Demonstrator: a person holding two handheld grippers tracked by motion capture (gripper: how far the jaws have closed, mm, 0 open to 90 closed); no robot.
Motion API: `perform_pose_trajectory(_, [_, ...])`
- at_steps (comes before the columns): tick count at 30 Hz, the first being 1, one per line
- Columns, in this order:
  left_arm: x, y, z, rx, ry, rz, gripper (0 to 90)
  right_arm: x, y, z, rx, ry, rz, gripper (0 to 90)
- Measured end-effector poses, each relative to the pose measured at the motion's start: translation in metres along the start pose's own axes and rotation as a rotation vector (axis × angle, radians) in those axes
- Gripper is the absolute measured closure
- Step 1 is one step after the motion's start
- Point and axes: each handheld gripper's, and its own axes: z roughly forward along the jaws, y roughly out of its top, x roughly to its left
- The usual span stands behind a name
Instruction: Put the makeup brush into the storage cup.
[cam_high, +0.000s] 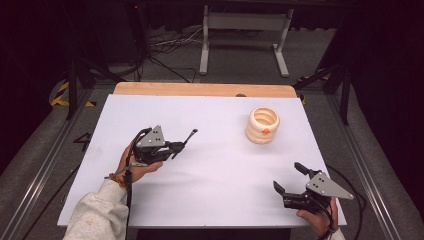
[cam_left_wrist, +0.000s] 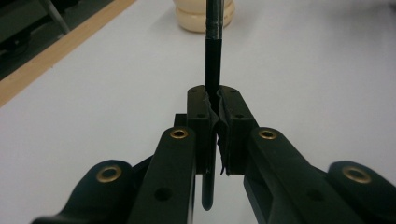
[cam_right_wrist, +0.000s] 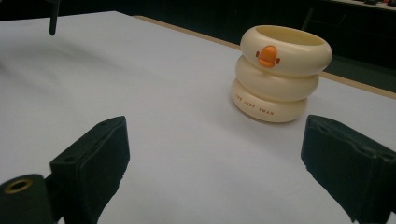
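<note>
A cream holder (cam_high: 262, 125) shaped like three stacked rings, with an orange beak on its side, stands upright on the white table (cam_high: 215, 175) at the back right. It is also in the right gripper view (cam_right_wrist: 280, 74) and the left gripper view (cam_left_wrist: 204, 16). My left gripper (cam_high: 176, 147) is at the table's left, shut on a thin black rod (cam_high: 189, 136). That rod (cam_left_wrist: 213, 56) runs out from between the jaws toward the holder. My right gripper (cam_high: 288, 176) rests near the front right corner, open with nothing between its jaws (cam_right_wrist: 219, 158), facing the holder from a distance.
A wooden strip (cam_high: 205, 89) runs along the table's far edge. Beyond it stand a grey metal frame (cam_high: 245, 22) and cables on the floor. Metal rails run along both sides of the table.
</note>
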Motion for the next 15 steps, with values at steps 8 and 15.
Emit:
perform_pose_trajectory(8, [-0.0042,0.0017,-0.0022,-0.083,-0.004,-0.025,84.4,-0.0022,0.0006,-0.0007,-0.020,0.029,0.023,8.5])
perform_pose_trajectory(15, [-0.0042,-0.0001,-0.0067,-0.137,-0.002,-0.037,84.3,-0.0025,0.0025,-0.0003,-0.031,0.037,0.022,8.6])
